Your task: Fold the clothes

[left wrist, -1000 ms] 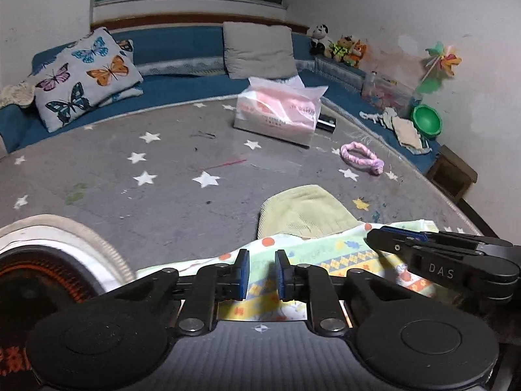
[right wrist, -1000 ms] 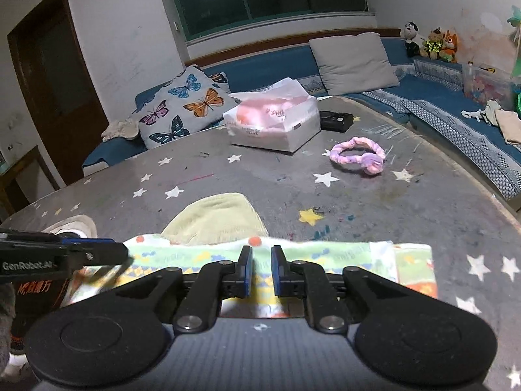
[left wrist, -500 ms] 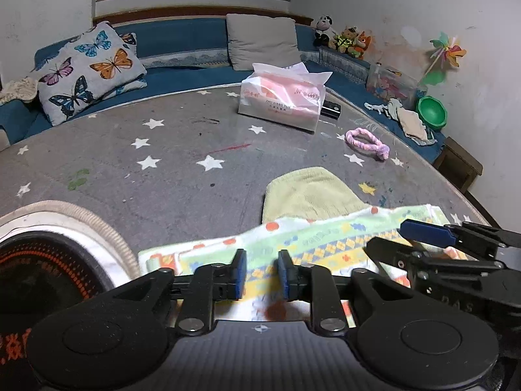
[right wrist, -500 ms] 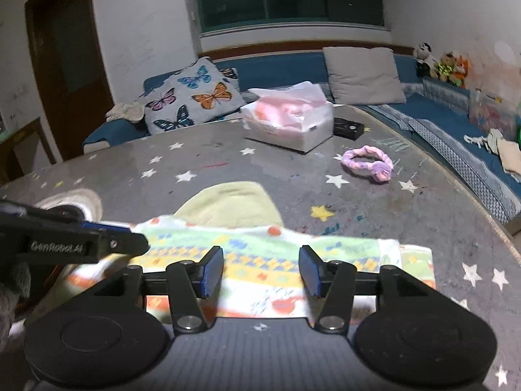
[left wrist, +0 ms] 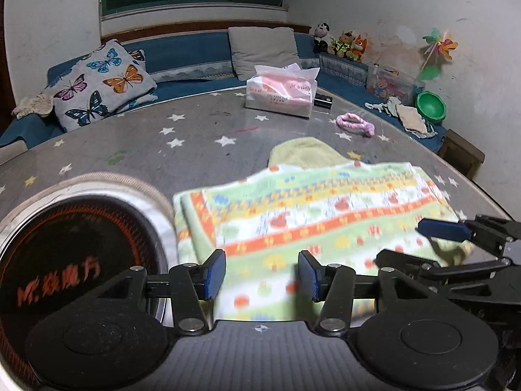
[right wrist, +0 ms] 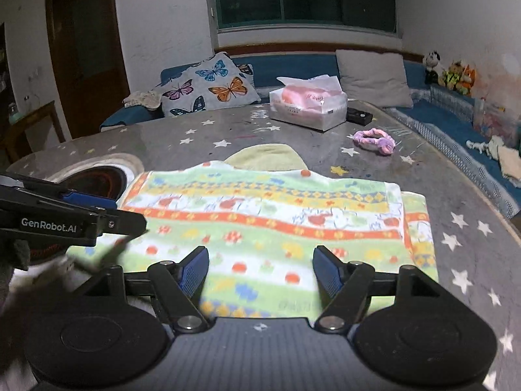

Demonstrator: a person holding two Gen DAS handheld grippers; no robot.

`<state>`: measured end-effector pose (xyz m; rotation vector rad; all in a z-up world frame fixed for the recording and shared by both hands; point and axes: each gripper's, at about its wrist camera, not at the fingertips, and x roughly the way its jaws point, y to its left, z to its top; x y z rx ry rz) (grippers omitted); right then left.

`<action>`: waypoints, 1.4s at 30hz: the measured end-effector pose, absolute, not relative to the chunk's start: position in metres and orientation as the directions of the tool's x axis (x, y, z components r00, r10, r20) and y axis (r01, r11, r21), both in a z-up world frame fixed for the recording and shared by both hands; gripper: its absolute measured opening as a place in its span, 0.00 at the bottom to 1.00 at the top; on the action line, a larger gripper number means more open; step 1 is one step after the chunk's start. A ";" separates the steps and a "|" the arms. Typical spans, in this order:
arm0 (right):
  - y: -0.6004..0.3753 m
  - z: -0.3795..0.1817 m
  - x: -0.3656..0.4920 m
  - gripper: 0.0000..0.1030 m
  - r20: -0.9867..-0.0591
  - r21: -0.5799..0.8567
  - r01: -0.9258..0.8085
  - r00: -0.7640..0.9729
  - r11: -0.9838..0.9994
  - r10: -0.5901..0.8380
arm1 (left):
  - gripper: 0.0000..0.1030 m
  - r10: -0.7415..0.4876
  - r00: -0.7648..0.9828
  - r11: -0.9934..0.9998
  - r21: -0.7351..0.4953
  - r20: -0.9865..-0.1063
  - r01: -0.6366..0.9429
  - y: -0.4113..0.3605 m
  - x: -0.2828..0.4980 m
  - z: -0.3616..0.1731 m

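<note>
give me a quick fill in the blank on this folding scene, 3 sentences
1. Both the left gripper and the right gripper are ____.
2. The patterned cloth partly covers a plain ____ cloth behind it.
3. The cushion on the sofa is printed with ____.

Missing words: open; yellow; butterflies

You're in a home living room: blue sofa [right wrist: 433, 114], butterfly cushion [right wrist: 208, 84], stuffed toys [left wrist: 342, 40], tissue pack [left wrist: 280, 91].

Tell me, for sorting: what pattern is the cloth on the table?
Green, orange and yellow patterned bands; right wrist view.
</note>
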<state>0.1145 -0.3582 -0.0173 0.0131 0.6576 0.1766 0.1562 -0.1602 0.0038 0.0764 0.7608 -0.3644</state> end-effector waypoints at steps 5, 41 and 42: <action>-0.352 -0.024 0.096 0.71 -0.608 0.075 -0.154 0.776 0.985 0.168 | 0.55 -0.279 0.680 0.935 -0.031 -0.678 0.352 -0.157 0.137 -0.004; -0.341 -0.019 0.037 1.00 -0.600 0.111 0.004 0.797 0.994 0.064 | 1.00 -0.258 0.738 0.956 -0.055 -0.624 0.288 -0.114 0.054 -0.003; -0.341 -0.019 0.035 1.00 -0.600 0.113 0.008 0.797 0.994 0.062 | 1.00 -0.256 0.739 0.957 -0.057 -0.623 0.284 -0.113 0.052 -0.003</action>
